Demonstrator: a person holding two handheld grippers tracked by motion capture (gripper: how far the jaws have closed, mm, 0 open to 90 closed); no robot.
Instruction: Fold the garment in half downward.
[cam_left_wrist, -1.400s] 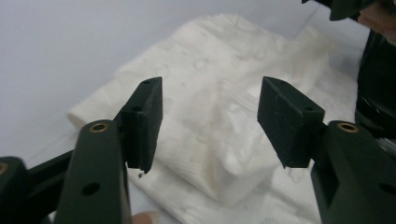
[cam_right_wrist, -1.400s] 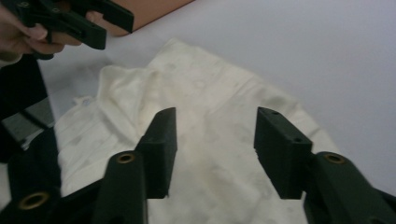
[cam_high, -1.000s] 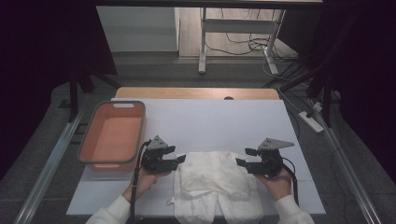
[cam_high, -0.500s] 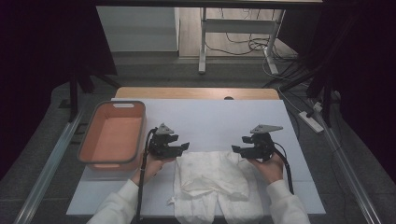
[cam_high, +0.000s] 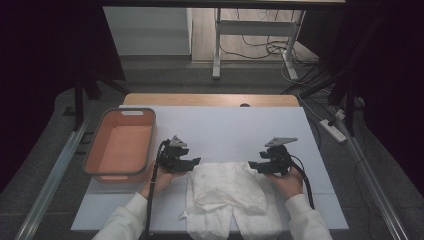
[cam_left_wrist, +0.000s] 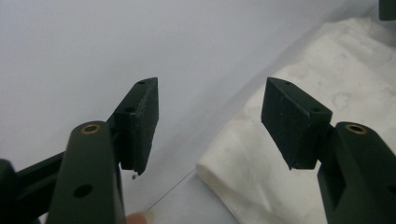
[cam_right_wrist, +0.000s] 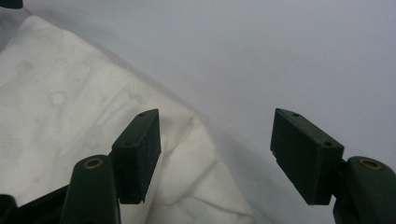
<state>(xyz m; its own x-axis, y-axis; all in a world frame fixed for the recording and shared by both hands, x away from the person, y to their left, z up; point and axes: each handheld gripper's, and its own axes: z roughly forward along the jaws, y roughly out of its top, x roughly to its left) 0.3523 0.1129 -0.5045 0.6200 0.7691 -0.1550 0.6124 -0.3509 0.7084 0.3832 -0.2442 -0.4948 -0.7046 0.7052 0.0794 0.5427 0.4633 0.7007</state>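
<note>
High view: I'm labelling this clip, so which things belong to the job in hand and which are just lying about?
In the job:
white garment
left tool, open beside it
right tool, open beside it
table beneath

Lying about:
orange bin
power strip on the floor
cables behind

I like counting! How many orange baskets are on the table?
1. The orange basket sits on the table's left side, just left of the left gripper. No others in sight.
</note>
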